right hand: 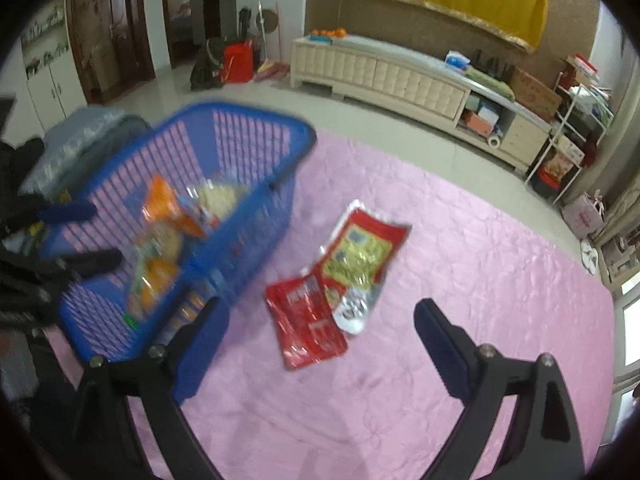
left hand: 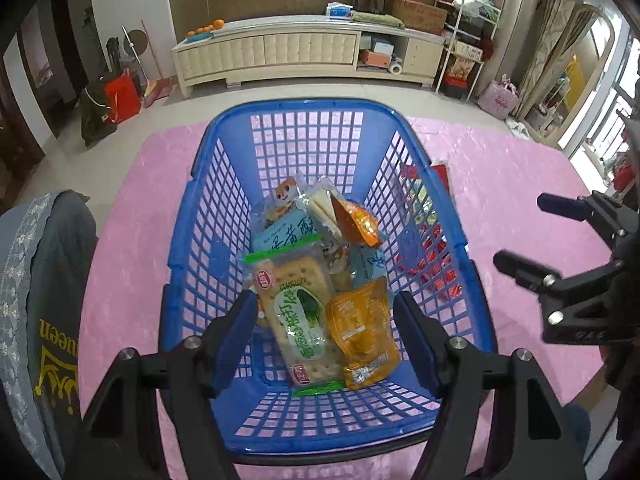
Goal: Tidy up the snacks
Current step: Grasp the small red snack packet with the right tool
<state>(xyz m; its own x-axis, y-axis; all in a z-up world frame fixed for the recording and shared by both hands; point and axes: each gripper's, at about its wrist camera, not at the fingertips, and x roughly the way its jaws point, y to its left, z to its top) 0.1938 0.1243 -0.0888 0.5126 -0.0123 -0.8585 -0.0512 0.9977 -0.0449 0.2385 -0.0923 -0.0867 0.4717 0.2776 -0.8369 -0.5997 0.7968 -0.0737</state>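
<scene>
Left tool (left hand: pixel 326 334) hangs spread wide and empty over the blue basket (left hand: pixel 208 184), which holds several packets. Right tool (right hand: pixel 316 344), equally wide and empty, faces two red snack packets (right hand: pixel 340 280) left on the pink-covered table (right hand: pixel 480 280). Judgement: mostly done.

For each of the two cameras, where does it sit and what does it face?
Left wrist: above the blue basket, facing down at the cracker pack; its open left tool shows, right tool alongside.
Right wrist: over the pink cloth, facing the red packets; open tool shows.
Shared: basket, cloth, cabinet.
</scene>
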